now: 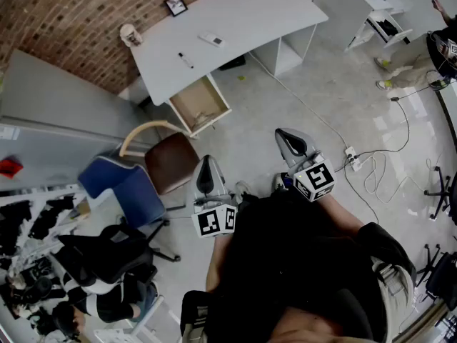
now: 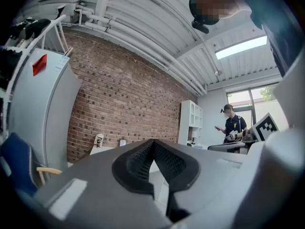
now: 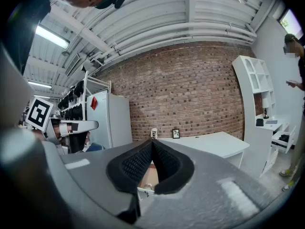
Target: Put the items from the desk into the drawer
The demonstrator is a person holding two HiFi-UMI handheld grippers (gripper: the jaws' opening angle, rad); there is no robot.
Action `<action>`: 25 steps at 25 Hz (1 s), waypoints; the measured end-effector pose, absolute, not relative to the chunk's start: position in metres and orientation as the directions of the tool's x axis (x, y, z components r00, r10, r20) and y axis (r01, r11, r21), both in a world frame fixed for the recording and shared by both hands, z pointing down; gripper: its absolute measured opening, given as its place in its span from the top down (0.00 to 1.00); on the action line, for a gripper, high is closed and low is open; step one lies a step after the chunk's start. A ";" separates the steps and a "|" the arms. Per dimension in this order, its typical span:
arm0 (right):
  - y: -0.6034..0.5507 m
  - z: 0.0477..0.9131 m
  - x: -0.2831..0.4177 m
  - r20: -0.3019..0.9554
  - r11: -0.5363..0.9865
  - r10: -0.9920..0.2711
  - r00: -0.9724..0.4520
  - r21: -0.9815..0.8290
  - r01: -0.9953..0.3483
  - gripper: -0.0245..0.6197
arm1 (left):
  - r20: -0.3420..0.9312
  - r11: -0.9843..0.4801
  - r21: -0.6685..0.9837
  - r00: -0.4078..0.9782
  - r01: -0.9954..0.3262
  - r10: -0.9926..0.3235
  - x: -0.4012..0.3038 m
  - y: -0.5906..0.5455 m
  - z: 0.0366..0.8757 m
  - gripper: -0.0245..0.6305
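Items on the white desk (image 1: 243, 20), far centre: paper cup (image 1: 128, 34) at the left end, picture frame (image 1: 176, 5) at the far edge, remote (image 1: 211, 39) and dark pen (image 1: 186, 60) mid-top. The drawer (image 1: 200, 104) stands open at the desk's near left. The left gripper (image 1: 207, 164) and right gripper (image 1: 285, 136) are near the body, well apart from the desk. Both have their jaws together with nothing between.

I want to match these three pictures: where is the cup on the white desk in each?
Head view: cup upper left, at the desk's left end.
Left gripper view: cup lower left, before the brick wall.
Right gripper view: cup centre, just above the jaws.
Shared landmark: picture frame beside it.
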State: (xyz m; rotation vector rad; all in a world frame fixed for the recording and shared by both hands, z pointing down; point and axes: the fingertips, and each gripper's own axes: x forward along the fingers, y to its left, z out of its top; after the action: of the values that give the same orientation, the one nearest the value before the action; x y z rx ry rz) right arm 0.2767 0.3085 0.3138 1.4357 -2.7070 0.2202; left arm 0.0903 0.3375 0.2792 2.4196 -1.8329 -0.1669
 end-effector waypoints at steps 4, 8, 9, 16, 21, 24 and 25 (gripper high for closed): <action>0.308 0.313 0.277 0.126 0.555 -0.817 -0.563 -0.094 -0.826 0.96 | -0.028 -0.267 0.143 0.266 -0.953 -0.964 0.090 0.338 0.278 0.96; 0.309 0.314 0.276 0.124 0.561 -0.813 -0.569 -0.097 -0.822 0.96 | -0.030 -0.266 0.144 0.265 -0.953 -0.964 0.090 0.339 0.279 0.96; 0.310 0.313 0.275 0.120 0.564 -0.811 -0.572 -0.098 -0.820 0.96 | -0.030 -0.267 0.144 0.266 -0.953 -0.964 0.090 0.340 0.279 0.96; 0.313 0.309 0.270 0.089 0.572 -0.808 -0.582 -0.120 -0.812 0.96 | -0.030 -0.282 0.144 0.280 -0.949 -0.959 0.090 0.340 0.279 0.96; 0.309 0.311 0.266 0.095 0.544 -0.828 -0.553 -0.103 -0.833 0.84 | -0.033 -0.289 0.143 0.287 -0.947 -0.957 0.082 0.337 0.278 0.96; 0.307 0.314 0.259 0.103 0.545 -0.826 -0.554 -0.104 -0.832 0.74 | -0.030 -0.291 0.147 0.290 -0.946 -0.957 0.075 0.336 0.280 0.95; 0.307 0.314 0.256 0.105 0.544 -0.827 -0.552 -0.102 -0.833 0.74 | -0.029 -0.291 0.148 0.290 -0.945 -0.957 0.071 0.336 0.280 0.96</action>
State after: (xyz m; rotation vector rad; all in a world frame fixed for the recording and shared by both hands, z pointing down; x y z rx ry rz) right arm 0.2558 0.3071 0.3143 1.4638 -2.7206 0.2175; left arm 0.0709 0.3356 0.2805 2.4393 -1.8060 -0.1702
